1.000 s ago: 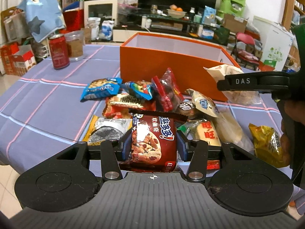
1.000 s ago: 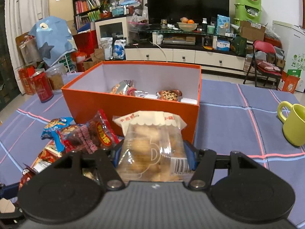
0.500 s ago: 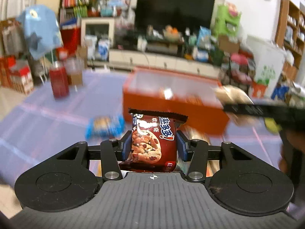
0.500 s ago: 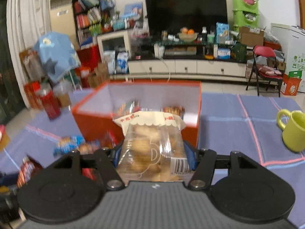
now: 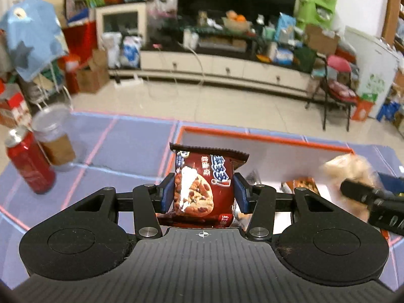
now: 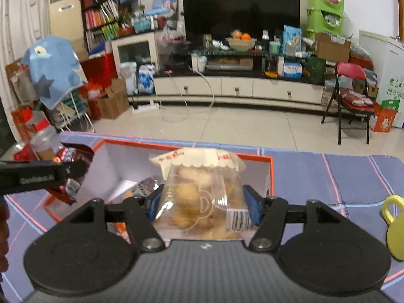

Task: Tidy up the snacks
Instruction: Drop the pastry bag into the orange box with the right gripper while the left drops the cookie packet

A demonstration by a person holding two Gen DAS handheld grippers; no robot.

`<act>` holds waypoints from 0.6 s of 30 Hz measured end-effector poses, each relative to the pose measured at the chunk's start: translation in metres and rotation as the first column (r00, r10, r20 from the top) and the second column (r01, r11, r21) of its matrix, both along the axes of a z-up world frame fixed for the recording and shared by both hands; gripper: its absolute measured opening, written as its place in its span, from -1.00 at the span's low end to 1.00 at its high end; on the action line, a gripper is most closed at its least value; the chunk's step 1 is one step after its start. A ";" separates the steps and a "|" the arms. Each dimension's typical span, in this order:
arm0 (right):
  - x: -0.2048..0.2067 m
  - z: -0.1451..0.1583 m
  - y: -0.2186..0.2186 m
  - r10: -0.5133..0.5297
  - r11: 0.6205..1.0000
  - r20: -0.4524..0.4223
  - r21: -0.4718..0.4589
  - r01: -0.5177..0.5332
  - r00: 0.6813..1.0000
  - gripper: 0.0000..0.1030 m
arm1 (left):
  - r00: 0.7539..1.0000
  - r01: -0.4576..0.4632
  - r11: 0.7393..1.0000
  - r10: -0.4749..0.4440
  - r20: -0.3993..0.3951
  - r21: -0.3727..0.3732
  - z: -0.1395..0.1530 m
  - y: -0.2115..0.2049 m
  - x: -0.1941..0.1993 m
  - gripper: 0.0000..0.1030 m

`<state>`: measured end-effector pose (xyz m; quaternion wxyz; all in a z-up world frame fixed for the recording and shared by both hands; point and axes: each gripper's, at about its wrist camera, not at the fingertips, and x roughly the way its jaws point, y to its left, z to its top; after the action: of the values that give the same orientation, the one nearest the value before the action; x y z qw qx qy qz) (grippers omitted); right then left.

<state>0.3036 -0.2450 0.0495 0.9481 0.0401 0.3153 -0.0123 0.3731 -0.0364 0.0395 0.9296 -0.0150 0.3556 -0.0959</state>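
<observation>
In the left wrist view, my left tool pinches a dark red cookie packet upright between its blue pads; the jaws have just been opening a little, though the pads press the packet's sides as far as I can see. Beyond and below the tool lies the open orange box on the blue checked counter, with a few snacks on its floor to the tool's right. Far to the left of the tool stand a red can and a plastic cup. At the right edge my right tool comes in, blurred, with its pale bag. In the right wrist view, my right tool holds a clear bag of small round biscuits between its pads; these jaws too have just been opening, with the bag between them and the pads at its sides. The box sits straight ahead and under the bag, and a yellow mug stands off to the right. My left tool reaches in from the left over the box's corner. I judge the risks to be these: the cookie packet hangs near the box's left wall and could drop outside, and the two tools sit close enough to knock each other.
</observation>
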 end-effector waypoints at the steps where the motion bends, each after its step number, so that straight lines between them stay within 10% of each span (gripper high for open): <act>1: -0.002 0.001 -0.001 -0.002 1.000 0.002 0.007 0.002 1.000 0.32 | 1.000 -0.004 1.000 0.005 0.014 -0.018 0.002 0.005 -0.005 -0.27; 3: -0.019 0.008 -0.006 -0.005 1.000 0.030 0.026 0.004 1.000 0.43 | 0.998 -0.004 0.998 0.008 0.055 -0.068 0.010 0.023 -0.025 0.14; 9: -0.167 0.024 -0.050 -0.212 0.975 0.179 0.111 0.194 0.961 0.88 | 0.983 -0.093 0.986 0.113 0.147 -0.137 0.027 0.085 -0.104 0.18; 18: -0.268 -0.052 -0.051 -0.352 0.920 -0.072 0.156 0.359 0.933 0.87 | 0.980 -0.155 0.983 0.165 0.109 -0.099 0.005 0.122 -0.204 0.40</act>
<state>0.0353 -0.2961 -0.0021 0.9164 0.1756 0.3228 -0.1584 0.1691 0.0856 0.0445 0.9519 -0.0797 0.2935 -0.0374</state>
